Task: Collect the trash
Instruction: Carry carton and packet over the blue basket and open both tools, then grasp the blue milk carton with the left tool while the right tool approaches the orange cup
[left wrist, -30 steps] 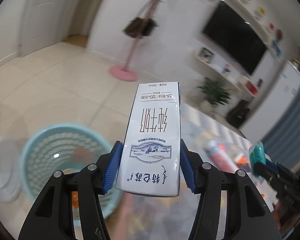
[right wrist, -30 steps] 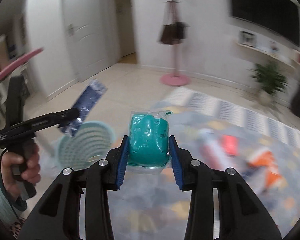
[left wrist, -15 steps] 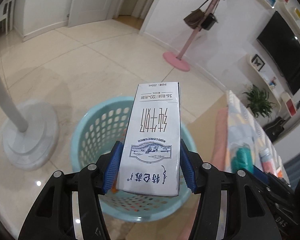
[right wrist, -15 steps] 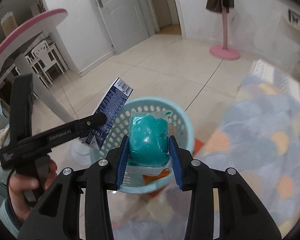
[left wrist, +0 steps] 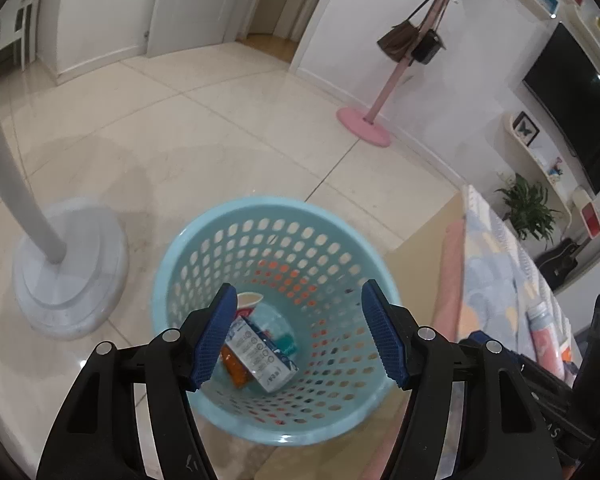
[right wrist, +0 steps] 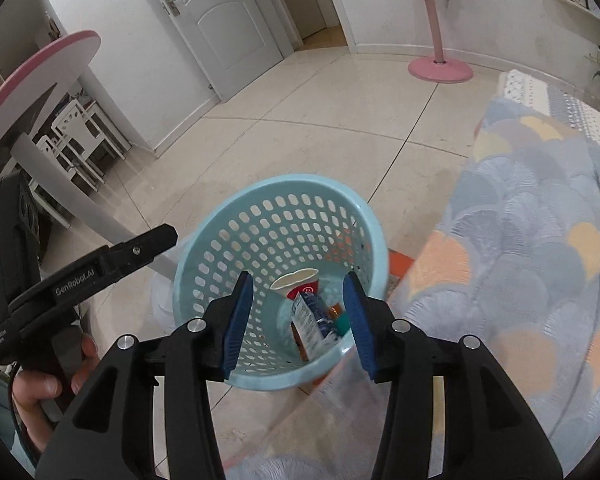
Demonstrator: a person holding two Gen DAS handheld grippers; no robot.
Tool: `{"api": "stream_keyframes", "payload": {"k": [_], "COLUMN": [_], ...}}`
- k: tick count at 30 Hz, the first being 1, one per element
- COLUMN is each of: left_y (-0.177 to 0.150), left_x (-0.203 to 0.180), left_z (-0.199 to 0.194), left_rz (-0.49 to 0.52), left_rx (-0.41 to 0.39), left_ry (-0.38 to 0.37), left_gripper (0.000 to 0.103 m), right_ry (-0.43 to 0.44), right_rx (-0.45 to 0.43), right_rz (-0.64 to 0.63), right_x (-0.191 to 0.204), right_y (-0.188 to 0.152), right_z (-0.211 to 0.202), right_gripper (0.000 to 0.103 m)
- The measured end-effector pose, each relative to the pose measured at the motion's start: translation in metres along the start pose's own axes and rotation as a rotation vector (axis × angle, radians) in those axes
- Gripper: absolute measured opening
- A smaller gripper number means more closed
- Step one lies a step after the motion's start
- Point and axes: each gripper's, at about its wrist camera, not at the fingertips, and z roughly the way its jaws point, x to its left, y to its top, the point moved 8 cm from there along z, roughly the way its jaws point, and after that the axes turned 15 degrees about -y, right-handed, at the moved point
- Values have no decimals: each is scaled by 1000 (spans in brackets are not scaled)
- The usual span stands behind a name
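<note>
A light blue perforated basket (left wrist: 260,216) stands on the tiled floor beside the table; it also shows in the right wrist view (right wrist: 228,224). Inside lie a white milk carton (left wrist: 260,354), a paper cup (left wrist: 249,301), a teal packet (left wrist: 286,342) and an orange wrapper (left wrist: 233,366). The carton (right wrist: 308,324), cup (right wrist: 298,280) and teal packet (right wrist: 342,322) show in the right wrist view too. My left gripper (left wrist: 300,336) is open and empty above the basket. My right gripper (right wrist: 298,322) is open and empty above it as well. The left gripper's body (right wrist: 80,276) shows at left.
A white lamp base (left wrist: 70,272) with a curved pole stands left of the basket. A table with a patterned cloth (right wrist: 532,248) lies to the right, with more items (left wrist: 544,332) on it. A pink coat stand (left wrist: 364,124) is farther back.
Both grippers opened over the basket. The milk carton left my left gripper and the teal packet left my right gripper; both now lie inside the basket.
</note>
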Motion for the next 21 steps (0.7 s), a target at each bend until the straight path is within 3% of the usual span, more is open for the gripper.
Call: {"api": "stream_keyframes", "payload": {"k": [8,13,21], "left_y": [13,13,-36], "left_x": [-77,-161,-302], "left_z": [-23,-43,-30], "left_rz": [123,251,400], "left_rx": [-91,-143,-70], "left_ry": [-93,-212,-459], "left_gripper": [63,63,65], "right_ry": [-103,-202,-398], "right_rx": [-150,-261,-383], "right_rz": [4,43,155], "right_x": [-40,-94,-209], "right_y": [7,8,-15], "right_z": [-90,-161,-261], "right_gripper": [44,44,44]}}
